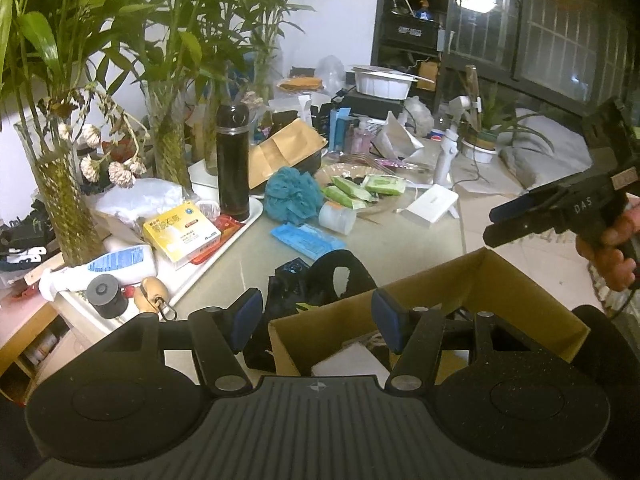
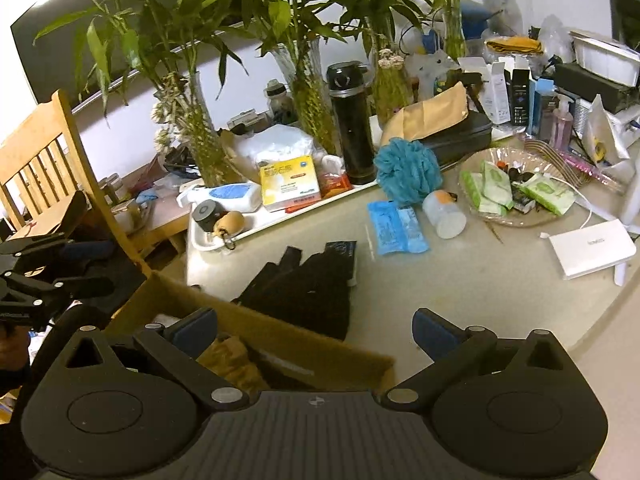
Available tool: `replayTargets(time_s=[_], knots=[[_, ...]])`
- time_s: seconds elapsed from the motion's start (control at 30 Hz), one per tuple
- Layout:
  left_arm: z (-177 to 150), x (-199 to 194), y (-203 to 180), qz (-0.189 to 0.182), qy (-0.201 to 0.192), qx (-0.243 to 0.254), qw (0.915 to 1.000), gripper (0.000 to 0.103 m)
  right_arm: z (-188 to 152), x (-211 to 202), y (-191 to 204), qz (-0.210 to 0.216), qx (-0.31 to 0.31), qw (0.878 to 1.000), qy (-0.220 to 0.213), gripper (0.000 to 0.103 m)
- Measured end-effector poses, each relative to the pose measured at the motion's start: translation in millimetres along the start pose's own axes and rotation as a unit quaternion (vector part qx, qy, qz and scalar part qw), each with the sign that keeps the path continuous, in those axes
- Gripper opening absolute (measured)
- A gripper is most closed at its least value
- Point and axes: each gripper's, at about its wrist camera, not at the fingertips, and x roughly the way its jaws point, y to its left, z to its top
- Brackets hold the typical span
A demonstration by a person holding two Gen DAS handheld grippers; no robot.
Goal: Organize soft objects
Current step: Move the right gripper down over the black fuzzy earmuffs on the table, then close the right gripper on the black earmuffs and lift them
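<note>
Both grippers are empty with fingers spread apart. The right gripper (image 2: 314, 334) hangs over the box (image 2: 280, 344) rim, and the black cloth (image 2: 308, 284) lies on the table just past that rim, dead ahead of it, long axis running away and a bit right. The left gripper (image 1: 316, 320) is near it too, but the cloth sits up-left of its box corner. The teal pouf (image 2: 408, 170) is farther back. Right looks better placed.
</note>
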Motion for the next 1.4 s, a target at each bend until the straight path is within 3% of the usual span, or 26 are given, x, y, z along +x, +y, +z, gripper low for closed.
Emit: replayTargets(time_s=[0.17, 0.6, 0.9, 1.07, 1.4], knots=[[1.0, 8.1, 9.6, 0.007, -0.001, -0.008, 0.9999, 0.059, 9.2, 13.6, -22.4, 0.015, 0.004, 1.0, 0.009, 0.103], [0.9, 27.0, 33.0, 0.016, -0.004, -0.039, 0.9991, 0.059, 23.9, 78.6, -84.1, 0.092, 0.094, 0.991, 0.039, 0.102], [0.2, 43.2, 43.6, 0.016, 0.001, -0.05, 0.9986, 0.059, 43.5, 130.7, -106.8, 0.12, 0.093, 0.984, 0.089, 0.096], [1.4, 48.8, 47.6, 0.018, 0.004, -0.056, 0.9983, 0.059, 50.0, 167.0, -115.6, 0.157, 0.113, 0.974, 0.118, 0.094], [7.5, 48.5, 46.9, 0.007, -0.008, -0.054, 0.9985, 0.059, 57.4, 233.5, -119.9, 0.237, 0.158, 0.941, 0.183, 0.093]])
